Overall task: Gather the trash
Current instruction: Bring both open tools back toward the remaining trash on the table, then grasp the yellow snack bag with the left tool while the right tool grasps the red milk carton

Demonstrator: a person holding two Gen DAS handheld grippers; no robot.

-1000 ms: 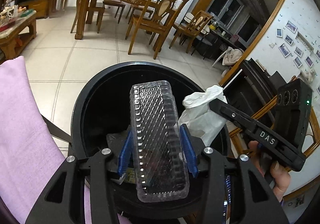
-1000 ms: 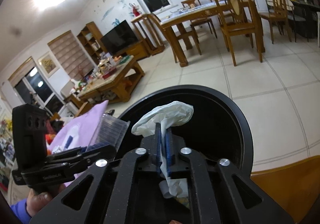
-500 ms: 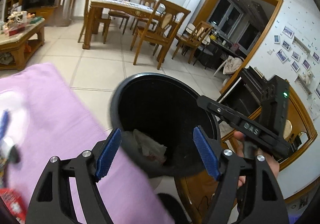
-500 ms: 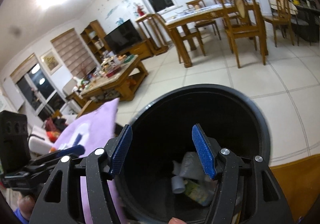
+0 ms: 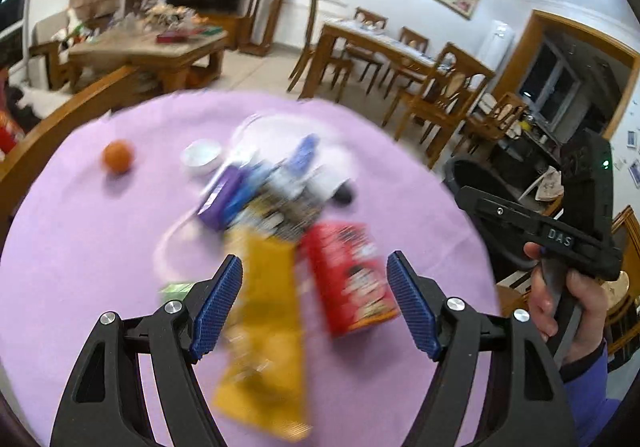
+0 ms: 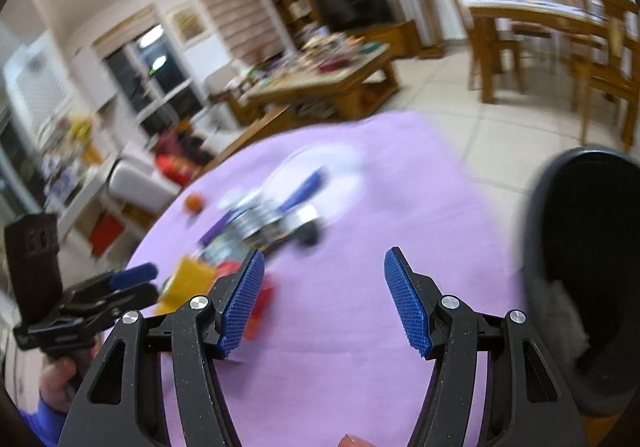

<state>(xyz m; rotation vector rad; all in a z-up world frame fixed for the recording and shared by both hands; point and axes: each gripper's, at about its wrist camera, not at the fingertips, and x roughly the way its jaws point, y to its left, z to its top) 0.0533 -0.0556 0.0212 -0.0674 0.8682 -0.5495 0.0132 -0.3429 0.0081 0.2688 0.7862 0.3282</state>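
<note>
From your left wrist camera, your left gripper (image 5: 314,305) hangs over the near part of the purple tablecloth (image 5: 80,231) with its fingers spread wide and nothing between them. Directly below the gap lie a yellow packet (image 5: 266,331) and, just beside it, a red packet (image 5: 350,279); both are smeared by motion blur. Beyond them, toward the middle of the cloth, sits a blurred heap of wrappers (image 5: 272,187). A white cap (image 5: 201,156) and an orange (image 5: 117,155) lie apart from it toward the far left edge. The black bin (image 5: 480,187) stands just past the right edge of the cloth.

From your right wrist camera, your right gripper (image 6: 324,299) is also spread apart and empty, above bare cloth near the right edge. The bin sits close on the right, with some trash showing inside. The heap lies ahead and to the left.

You appear to be at the reach-for-the-next-piece step, with plenty of trash left on the cloth. Your left gripper looks best placed: lower it so the pads straddle the yellow packet across its narrow width, then close. A flat, slippery packet may slide, so pinch it squarely.
</note>
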